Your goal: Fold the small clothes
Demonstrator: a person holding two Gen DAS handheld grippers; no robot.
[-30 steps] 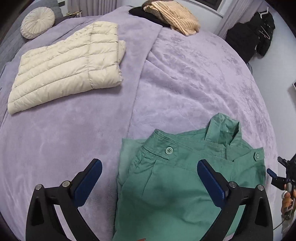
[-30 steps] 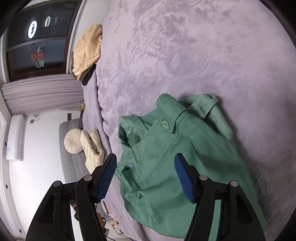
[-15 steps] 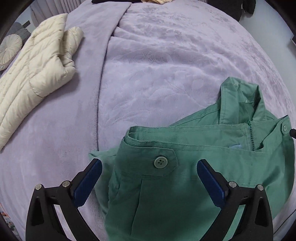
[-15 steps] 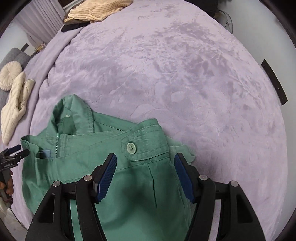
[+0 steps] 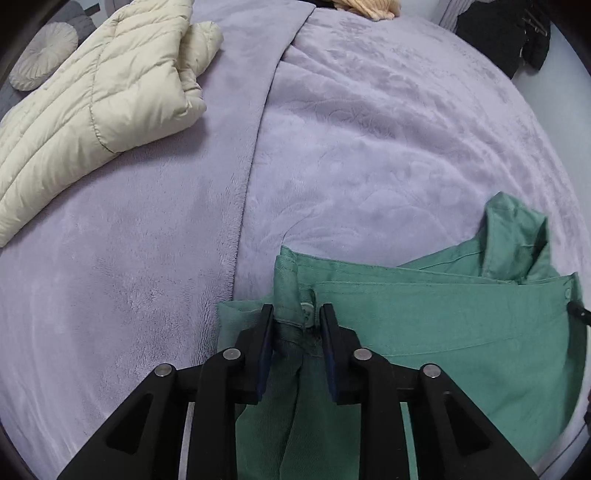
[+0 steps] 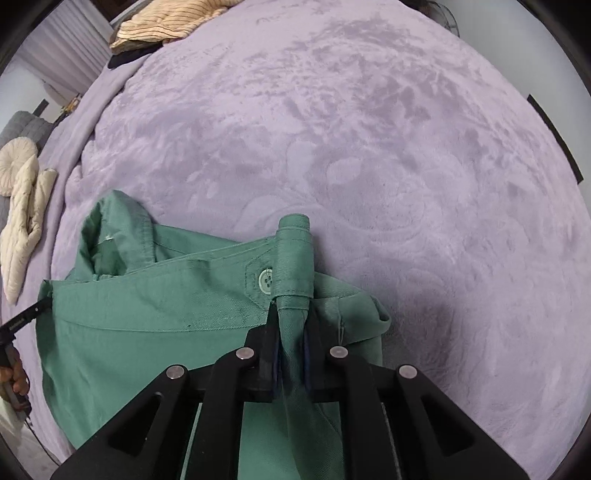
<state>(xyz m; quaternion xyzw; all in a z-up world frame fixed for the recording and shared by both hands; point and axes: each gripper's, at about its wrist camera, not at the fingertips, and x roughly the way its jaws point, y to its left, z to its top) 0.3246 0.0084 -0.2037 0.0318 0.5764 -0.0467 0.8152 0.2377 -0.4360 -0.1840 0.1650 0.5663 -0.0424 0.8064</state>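
Observation:
Green trousers (image 5: 443,332) lie on the purple bedspread (image 5: 369,147), waistband toward the far side. My left gripper (image 5: 297,314) is shut on the left end of the waistband, by a green button. My right gripper (image 6: 291,314) is shut on the right end of the waistband of the green trousers (image 6: 147,325), with a bunched fold sticking up between its fingers beside a green button (image 6: 266,280). The trouser legs run under the grippers and are hidden.
A cream puffer jacket (image 5: 92,96) lies folded at the far left, next to a round cushion (image 5: 40,55). A tan striped garment (image 6: 170,18) lies at the far edge. Dark clothes (image 5: 506,37) hang at the far right. The bedspread (image 6: 369,147) stretches ahead.
Both grippers moved down to the waistband and shut on it, left on its left end, right on its right end. The fabric is bunched in both.

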